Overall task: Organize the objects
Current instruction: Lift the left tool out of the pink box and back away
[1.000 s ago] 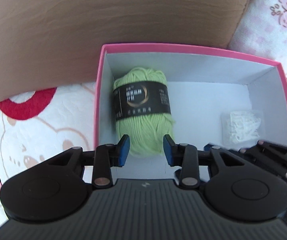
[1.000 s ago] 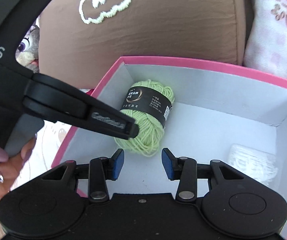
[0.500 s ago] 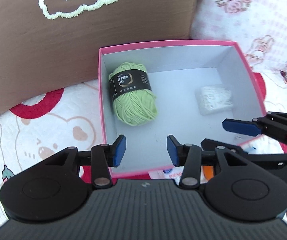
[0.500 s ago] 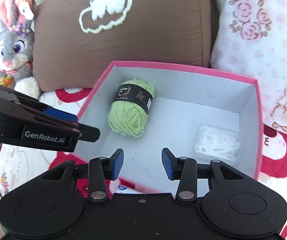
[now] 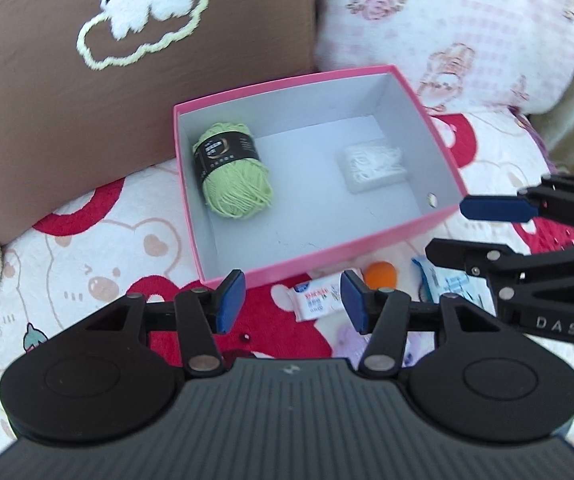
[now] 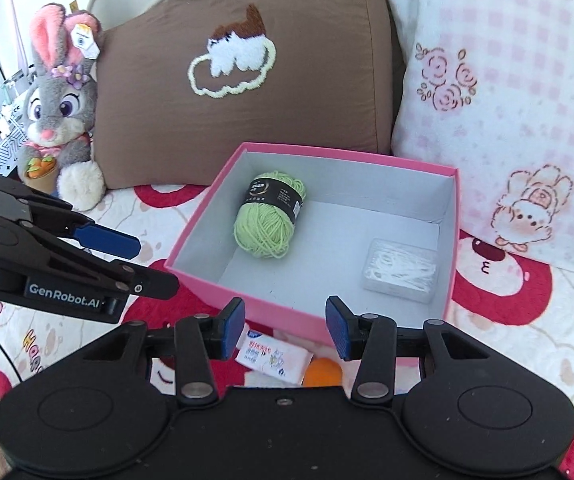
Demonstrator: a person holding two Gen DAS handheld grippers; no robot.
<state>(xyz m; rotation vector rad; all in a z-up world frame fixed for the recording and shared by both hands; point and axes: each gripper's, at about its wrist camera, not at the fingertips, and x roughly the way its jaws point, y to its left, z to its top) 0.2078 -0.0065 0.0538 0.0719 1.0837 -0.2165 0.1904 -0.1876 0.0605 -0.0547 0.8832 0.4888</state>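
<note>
A pink box (image 5: 327,258) with a white inside sits on the bed. In it lie a green yarn ball (image 5: 233,178) with a black band and a clear case of white pieces (image 5: 373,162). In front of the box lie a white tissue packet (image 5: 315,300), an orange ball (image 5: 381,274) and a blue packet (image 5: 447,284). My left gripper (image 5: 291,301) hovers above the box's near wall, its jaws opening with nothing between them. My right gripper (image 6: 285,328) hangs over the same near edge (image 6: 199,280), also opening and empty. The right wrist view shows the yarn (image 6: 269,216) and tissue packet (image 6: 273,358) too.
A brown cushion (image 6: 247,80) and a pink-and-white pillow (image 6: 507,100) stand behind the box. A plush rabbit (image 6: 59,112) sits at the far left. The bedspread (image 5: 87,264) has a red bear print.
Both grippers have pulled back and up from inside the box, leaving the yarn ball lying there. Their jaws have widened, the left more. The items in front of the box have come into view.
</note>
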